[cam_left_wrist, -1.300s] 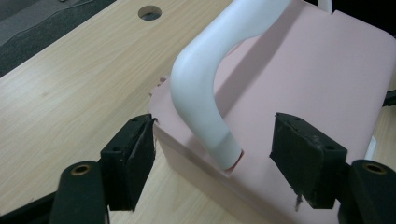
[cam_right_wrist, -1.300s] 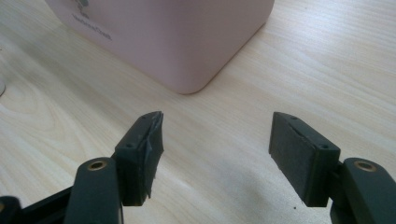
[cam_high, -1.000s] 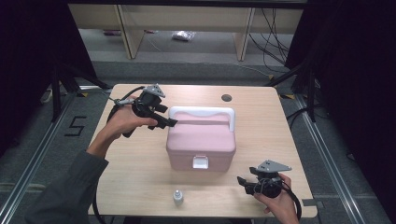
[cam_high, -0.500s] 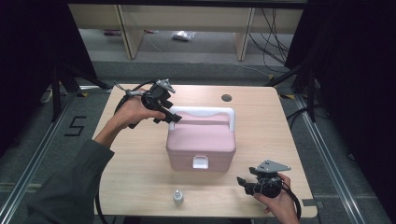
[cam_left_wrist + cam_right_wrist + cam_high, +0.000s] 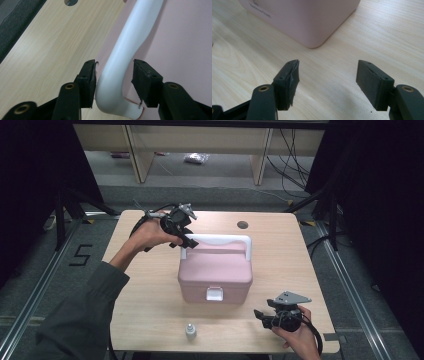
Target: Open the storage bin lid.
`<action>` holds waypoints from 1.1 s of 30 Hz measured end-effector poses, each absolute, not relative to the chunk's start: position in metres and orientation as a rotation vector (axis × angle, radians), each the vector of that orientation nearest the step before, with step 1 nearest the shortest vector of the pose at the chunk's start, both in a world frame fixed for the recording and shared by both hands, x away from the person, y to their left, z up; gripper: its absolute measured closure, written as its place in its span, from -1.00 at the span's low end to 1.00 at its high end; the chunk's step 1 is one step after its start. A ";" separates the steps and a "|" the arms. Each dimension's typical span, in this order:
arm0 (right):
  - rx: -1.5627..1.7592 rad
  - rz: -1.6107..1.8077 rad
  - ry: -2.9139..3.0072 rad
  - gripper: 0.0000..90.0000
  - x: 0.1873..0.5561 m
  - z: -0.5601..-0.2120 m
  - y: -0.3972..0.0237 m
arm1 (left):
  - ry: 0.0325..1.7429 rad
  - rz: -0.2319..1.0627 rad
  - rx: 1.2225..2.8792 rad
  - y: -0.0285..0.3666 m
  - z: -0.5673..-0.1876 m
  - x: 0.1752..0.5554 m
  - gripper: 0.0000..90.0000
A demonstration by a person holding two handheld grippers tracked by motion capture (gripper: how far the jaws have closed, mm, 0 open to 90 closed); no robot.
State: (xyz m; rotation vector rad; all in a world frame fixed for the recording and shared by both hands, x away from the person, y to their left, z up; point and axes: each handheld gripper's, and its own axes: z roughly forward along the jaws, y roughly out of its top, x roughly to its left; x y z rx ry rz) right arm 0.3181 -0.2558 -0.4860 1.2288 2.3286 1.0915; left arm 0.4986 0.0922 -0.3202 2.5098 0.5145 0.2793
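in the left gripper view the white handle (image 5: 125,50) runs off the top edge and the pink box (image 5: 180,45) off the right. in the right gripper view the grey lettering (image 5: 260,13) on that box is too blurred to read. the small bottle (image 5: 190,331) near the table's front edge is too small to make out.

Light wooden bench (image 5: 150,295) with rounded corners, dark round cable hole (image 5: 242,225) near far edge. Pink plastic box with white handle (image 5: 215,272) at centre. Small clear bottle with grey cap (image 5: 190,331) upright at near edge, left of centre.
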 end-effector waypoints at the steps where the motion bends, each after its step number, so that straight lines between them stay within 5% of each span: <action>1: 1.232 1.091 2.329 -0.20 0.318 -0.486 -0.256 | 0.503 0.289 2.529 0.091 -0.320 0.499 0.25; 6: 1.231 1.094 2.326 -0.20 0.318 -0.486 -0.256 | 0.476 0.332 2.546 0.089 -0.318 0.499 0.46; 22: 1.231 1.101 2.316 -0.16 0.318 -0.484 -0.258 | 0.390 0.370 2.530 0.093 -0.306 0.492 0.52; 33: 1.147 1.212 2.233 0.18 0.315 -0.470 -0.263 | 0.396 0.344 2.480 0.096 -0.296 0.501 0.52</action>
